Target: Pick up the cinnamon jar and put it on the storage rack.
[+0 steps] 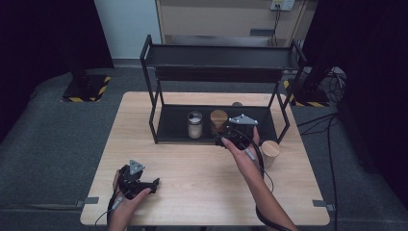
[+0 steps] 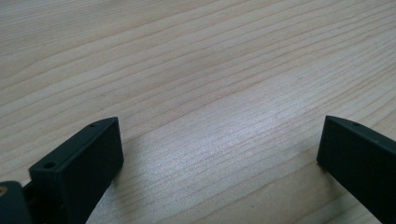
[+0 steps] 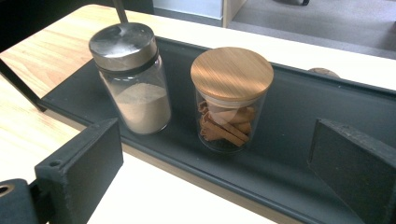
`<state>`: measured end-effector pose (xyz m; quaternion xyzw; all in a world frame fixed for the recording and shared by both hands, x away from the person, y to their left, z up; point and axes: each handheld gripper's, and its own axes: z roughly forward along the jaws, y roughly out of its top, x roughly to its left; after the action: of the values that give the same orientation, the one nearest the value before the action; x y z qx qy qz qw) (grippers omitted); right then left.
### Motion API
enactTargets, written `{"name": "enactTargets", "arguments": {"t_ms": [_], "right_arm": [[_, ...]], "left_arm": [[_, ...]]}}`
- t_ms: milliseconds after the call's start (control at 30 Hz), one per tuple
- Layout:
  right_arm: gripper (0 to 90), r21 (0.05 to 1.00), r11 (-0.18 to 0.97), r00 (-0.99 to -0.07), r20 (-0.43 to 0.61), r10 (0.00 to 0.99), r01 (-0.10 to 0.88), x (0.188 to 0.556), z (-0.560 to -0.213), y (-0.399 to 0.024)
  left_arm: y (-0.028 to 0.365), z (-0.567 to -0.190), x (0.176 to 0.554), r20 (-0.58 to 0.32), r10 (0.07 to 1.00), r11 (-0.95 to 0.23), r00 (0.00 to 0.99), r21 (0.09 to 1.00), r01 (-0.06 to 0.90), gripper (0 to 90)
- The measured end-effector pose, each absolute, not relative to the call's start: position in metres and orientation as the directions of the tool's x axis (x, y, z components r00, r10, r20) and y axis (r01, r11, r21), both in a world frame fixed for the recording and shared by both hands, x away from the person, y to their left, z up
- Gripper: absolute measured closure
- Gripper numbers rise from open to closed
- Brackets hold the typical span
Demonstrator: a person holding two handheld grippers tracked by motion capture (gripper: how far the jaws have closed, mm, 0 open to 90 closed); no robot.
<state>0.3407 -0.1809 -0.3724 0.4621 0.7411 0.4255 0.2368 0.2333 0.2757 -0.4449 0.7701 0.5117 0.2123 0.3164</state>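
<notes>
Two grippers, one in each hand. Three jars counted for certain; one black rack (image 1: 150, 86) with two shelves, standing at the far half of the wooden table (image 1: 192, 168).

Right gripper (image 1: 232, 126) (image 3: 215, 158): held just in front of the rack's lower shelf (image 3: 289, 107), jaws spread wide, nothing between the pads, nothing gripped. Straight ahead of it, on that lower shelf, stands the bamboo-lidded jar (image 1: 218, 120) (image 3: 231, 100), upright, lid on, brown curled sticks inside. Clear of both jaws, not touched.

Just beside it on the same shelf, to its left in the high view, stands the metal-lidded jar (image 1: 195, 124) (image 3: 132, 79), upright, about half full of pale powder. Close together, but with a gap between. So two jars on the lower shelf, none seen on the upper one.

Third jar (image 1: 270, 151), also wooden-lidded: off the rack, upright on the table near the rack's right front foot, beside the right forearm.

One small round thing (image 1: 236, 104) (image 3: 323, 71) behind the rack's back rail, too hidden to tell what.

Left gripper (image 1: 151, 184) (image 2: 219, 149): low over bare tabletop near the near left edge, well apart from the rack and all jars. Jaws likewise wide apart, holding nothing, only wood grain between them.
</notes>
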Motion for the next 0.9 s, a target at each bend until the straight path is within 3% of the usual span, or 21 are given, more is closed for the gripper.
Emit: {"name": "enactTargets", "arguments": {"t_ms": [900], "right_arm": [[2.0,0.832,0.230,-0.451,0.027,0.892,0.504,0.311,-0.330,-0.199]], "left_arm": [[0.276,-0.445,0.234,0.003,0.922,-0.277,0.387,0.705,0.653,0.0]]}}
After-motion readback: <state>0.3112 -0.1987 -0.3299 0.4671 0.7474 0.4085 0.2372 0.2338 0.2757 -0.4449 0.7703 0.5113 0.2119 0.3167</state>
